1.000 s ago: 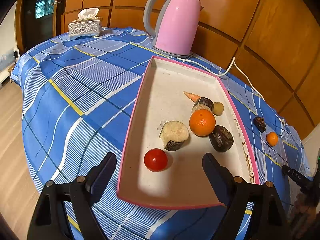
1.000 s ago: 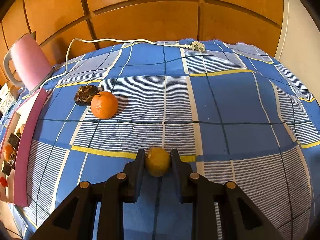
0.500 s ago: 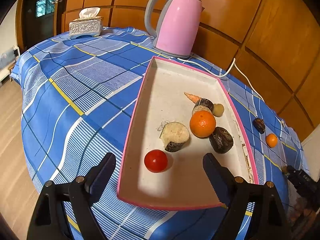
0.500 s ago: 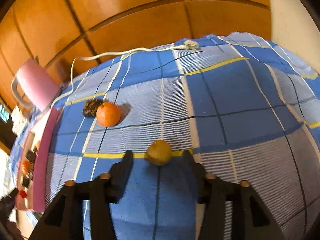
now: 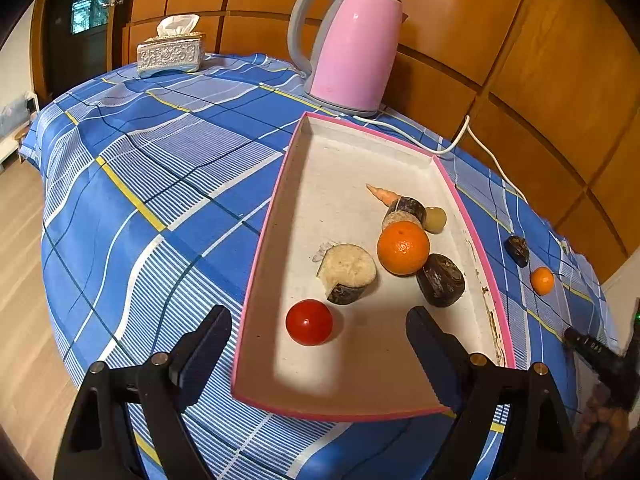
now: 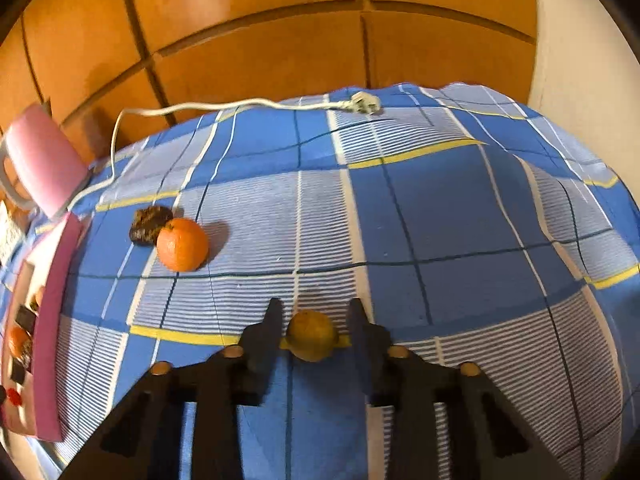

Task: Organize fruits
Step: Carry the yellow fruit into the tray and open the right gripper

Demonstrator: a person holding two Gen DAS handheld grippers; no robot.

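A bench under a blue checked cloth (image 5: 152, 184) stands against orange wood-panelled walls (image 6: 280, 52); wooden floor (image 5: 16, 264) shows left of it. A tissue box (image 5: 170, 54) sits far left of the pink tray (image 5: 264, 240), a pink kettle (image 5: 354, 50) just behind it. The left gripper (image 5: 318, 340) hovers over the tray's near end, jaws released wide. Right of the tray, the right gripper (image 6: 314, 332) has just been closing its jaws around a yellowish fruit (image 6: 311, 336), with small gaps visible.
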